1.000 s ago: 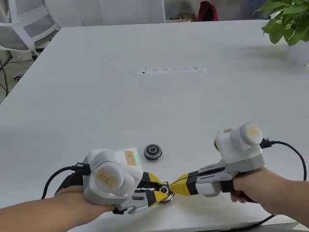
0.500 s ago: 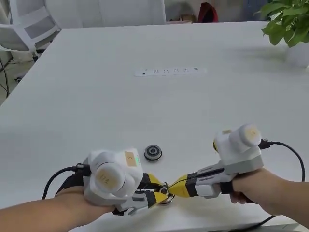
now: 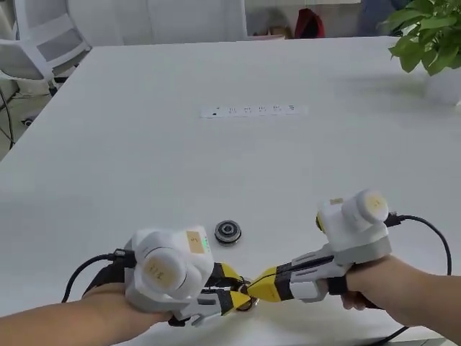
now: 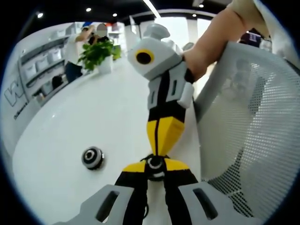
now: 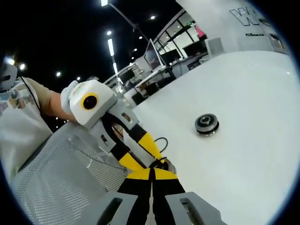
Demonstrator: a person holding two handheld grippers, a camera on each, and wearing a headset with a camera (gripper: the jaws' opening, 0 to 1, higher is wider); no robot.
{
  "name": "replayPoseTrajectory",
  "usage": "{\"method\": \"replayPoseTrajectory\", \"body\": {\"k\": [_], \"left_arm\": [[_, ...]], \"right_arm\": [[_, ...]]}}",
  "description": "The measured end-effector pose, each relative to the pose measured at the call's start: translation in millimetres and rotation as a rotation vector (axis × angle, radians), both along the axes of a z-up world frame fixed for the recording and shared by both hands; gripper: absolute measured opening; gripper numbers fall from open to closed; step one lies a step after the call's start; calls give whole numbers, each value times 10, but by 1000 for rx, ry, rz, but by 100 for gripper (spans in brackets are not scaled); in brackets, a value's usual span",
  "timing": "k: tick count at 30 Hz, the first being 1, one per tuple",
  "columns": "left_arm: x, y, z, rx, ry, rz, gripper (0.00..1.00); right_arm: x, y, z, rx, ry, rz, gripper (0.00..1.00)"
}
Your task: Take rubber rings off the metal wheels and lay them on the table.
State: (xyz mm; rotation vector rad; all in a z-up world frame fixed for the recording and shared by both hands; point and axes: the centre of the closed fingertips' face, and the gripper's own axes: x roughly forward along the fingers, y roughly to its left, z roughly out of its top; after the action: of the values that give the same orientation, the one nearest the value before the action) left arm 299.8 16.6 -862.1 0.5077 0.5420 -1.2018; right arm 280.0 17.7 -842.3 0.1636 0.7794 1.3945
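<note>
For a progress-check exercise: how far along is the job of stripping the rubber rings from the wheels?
Done: no ring lies on the table yet. In hand: the left tongs grip one wheel, and the right tongs are shut at its rim. Left: the second wheel, black ring on.

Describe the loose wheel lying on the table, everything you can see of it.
The loose wheel is small and round: a silvery metal hub, dark at its centre, inside what looks like a black rubber ring, still on. It lies flat on the white table, touched by nothing else, beyond the left gripper and right gripper, which meet on a second wheel.
</note>
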Motion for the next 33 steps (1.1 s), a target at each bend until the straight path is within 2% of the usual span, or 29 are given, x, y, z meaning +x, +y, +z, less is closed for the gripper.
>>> {"method": "replayPoseTrajectory", "body": {"k": [2,7,16,18,22,28,33], "left_arm": [[10,2,-8,-1,-5,-1,12],[38,7,-26,1,-11,-8,13],[50,26,-32,-12,18,-10,17],[-76,10,80,-11,15,-15,18],[-173,-10,207,-32,28,-17,23],[-236,-21,349,-68,36,-16,27],[-243,9,456,-103,49,2,32]], "right_arm": [[21,-20,-28,-15,-10,-8,0],[74,-49,-22,-11,-12,-36,0],[85,-53,-20,-16,-20,-39,0],[85,-49,-13,-14,-21,-39,0],[84,-46,1,-11,-20,-39,0],[89,-49,43,4,-17,-43,0],[98,-49,90,20,-16,-46,0]]}}
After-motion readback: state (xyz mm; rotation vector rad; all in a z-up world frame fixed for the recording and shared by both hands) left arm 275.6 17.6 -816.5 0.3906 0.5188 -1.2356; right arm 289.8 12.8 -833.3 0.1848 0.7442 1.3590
